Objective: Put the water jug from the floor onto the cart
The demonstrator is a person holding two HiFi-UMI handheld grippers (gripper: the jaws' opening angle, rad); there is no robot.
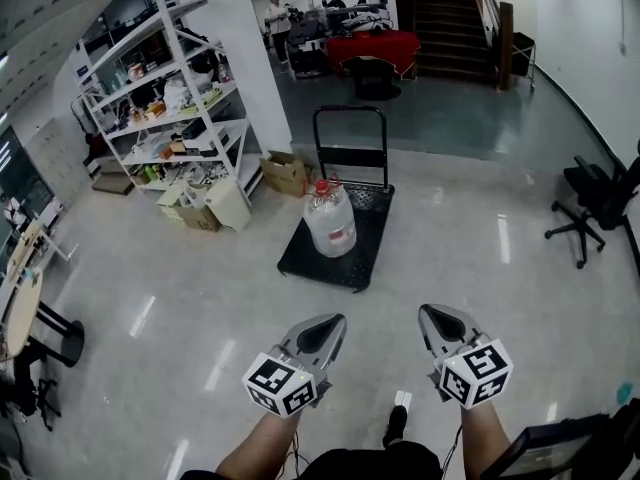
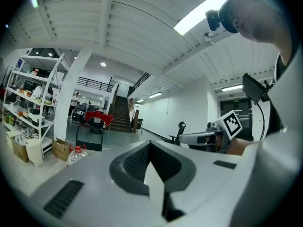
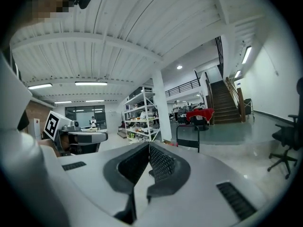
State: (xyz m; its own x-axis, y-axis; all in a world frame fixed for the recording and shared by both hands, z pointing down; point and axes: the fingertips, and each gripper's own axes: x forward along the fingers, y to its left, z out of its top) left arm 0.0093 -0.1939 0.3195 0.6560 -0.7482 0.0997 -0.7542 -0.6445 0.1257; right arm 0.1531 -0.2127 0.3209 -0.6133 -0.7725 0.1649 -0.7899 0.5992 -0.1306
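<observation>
At the bottom of the head view, the left hand-held gripper (image 1: 325,332) and the right hand-held gripper (image 1: 437,324) are both pointing forward with jaws pressed together, gripping nothing. Farther up, at the frame's centre, the clear plastic water jug with a red cap (image 1: 330,224) is already standing upright on the black flat platform cart (image 1: 318,264), well apart from both. The task is looking finished, with no step seemingly left.
</observation>
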